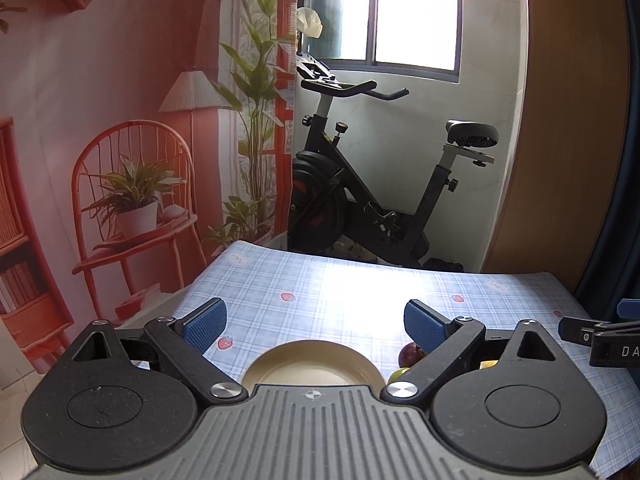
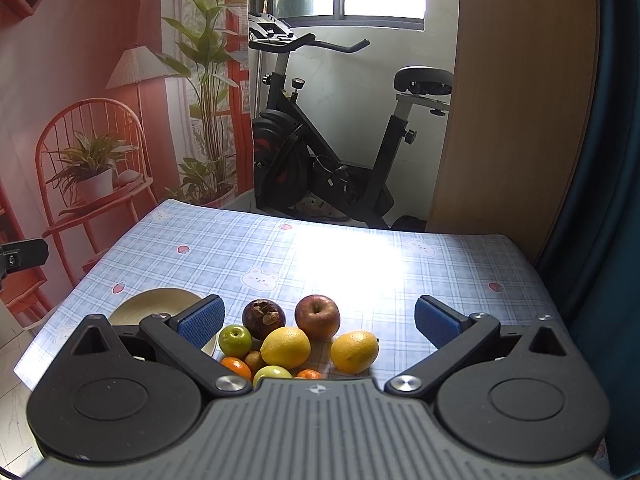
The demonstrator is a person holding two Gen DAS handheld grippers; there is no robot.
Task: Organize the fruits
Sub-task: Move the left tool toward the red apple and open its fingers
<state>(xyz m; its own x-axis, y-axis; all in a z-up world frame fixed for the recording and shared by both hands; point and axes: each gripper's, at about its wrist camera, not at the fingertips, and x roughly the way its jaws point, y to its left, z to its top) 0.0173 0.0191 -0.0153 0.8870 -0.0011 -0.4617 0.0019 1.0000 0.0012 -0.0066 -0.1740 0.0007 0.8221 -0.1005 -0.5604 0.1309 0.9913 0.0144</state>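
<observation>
Left wrist view. Nearest item: left gripper [image 1: 316, 322], jaws spread wide, nothing between the blue pads [image 1: 204, 326]. Directly below and between them: cream plate [image 1: 312, 364], bare, resting on the blue checked tablecloth [image 1: 320, 288]. To the plate's right, partly hidden by the right finger: a dark red fruit [image 1: 410, 354] and a sliver of green fruit [image 1: 398, 374]. Far right edge: part of the other gripper's black finger [image 1: 600, 338].

Right wrist view. Nearest item: right gripper [image 2: 320, 322], jaws likewise wide apart and empty. Between and just below the fingers, a cluster of fruit on the cloth: red apple [image 2: 317, 316], mangosteen [image 2: 263, 318], small green apple [image 2: 235, 339], two lemons [image 2: 285, 347] and [image 2: 354, 351], a kiwi [image 2: 254, 360], two mandarins [image 2: 236, 366] and [image 2: 309, 374], and a second green fruit [image 2: 272, 372] half behind the gripper body. Plate [image 2: 160, 302] lies just left of the cluster, still without fruit.

Step in hand, as judged: the start of sorting, no fruit yet picked up. Next move likely calls for lowering the right gripper over one outer fruit, closing gently on its widest part without nudging its neighbours, then carrying it left to the plate.
</observation>
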